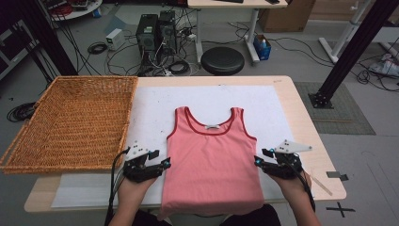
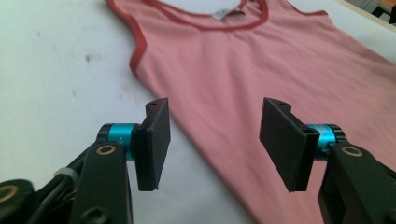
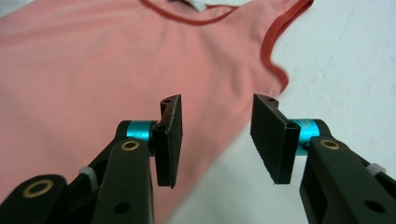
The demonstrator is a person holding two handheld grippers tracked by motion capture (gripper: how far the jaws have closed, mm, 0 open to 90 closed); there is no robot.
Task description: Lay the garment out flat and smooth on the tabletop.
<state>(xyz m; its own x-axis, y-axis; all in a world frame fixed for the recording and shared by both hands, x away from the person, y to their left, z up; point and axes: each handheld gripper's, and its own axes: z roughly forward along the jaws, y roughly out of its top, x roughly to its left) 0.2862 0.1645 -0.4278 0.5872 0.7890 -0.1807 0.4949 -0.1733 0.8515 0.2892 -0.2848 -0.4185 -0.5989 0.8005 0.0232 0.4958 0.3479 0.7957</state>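
Note:
A pink tank top point(image 1: 211, 160) with darker red trim lies flat on the white mat, neck toward the far side, hem hanging over the near table edge. My left gripper point(image 1: 165, 163) hovers at the garment's left side edge, jaws open and empty; in the left gripper view the tank top point(image 2: 280, 60) edge runs between and below the pads point(image 2: 156, 140). My right gripper point(image 1: 258, 160) sits at the right side edge, open too, with the tank top point(image 3: 93, 70) side seam under its pads point(image 3: 273, 140). No fabric is pinched.
A large wicker basket point(image 1: 70, 122) rests on the table's left part, overhanging it. The white mat point(image 1: 263, 101) covers most of the wooden table point(image 1: 324, 169). A round black stool point(image 1: 222, 60), computer towers and cables lie on the floor beyond.

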